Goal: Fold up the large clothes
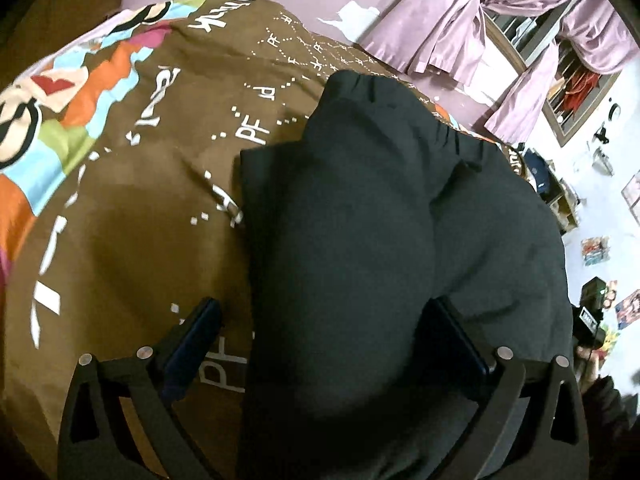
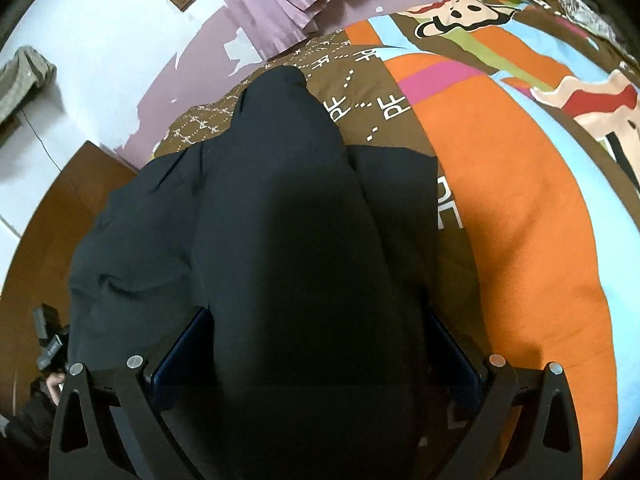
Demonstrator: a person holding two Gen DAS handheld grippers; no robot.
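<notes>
A large black garment (image 1: 380, 208) lies in folded layers on a brown printed bedspread (image 1: 132, 216). In the left wrist view a raised fold of it bulges up between the fingers of my left gripper (image 1: 324, 316), whose jaws stand wide apart. The left finger (image 1: 200, 328) is over the bedspread, the right finger (image 1: 452, 332) over the cloth. In the right wrist view the black garment (image 2: 288, 216) likewise fills the gap of my right gripper (image 2: 316, 328), with jaws wide apart. The cloth hides whether the pads touch it.
The bedspread has orange, blue and cartoon patches (image 2: 520, 184). Purple curtains (image 1: 460, 12) hang at a window behind the bed. A wooden floor (image 2: 52, 216) lies to the left of the bed. The other hand-held device (image 2: 50, 344) shows at the edge.
</notes>
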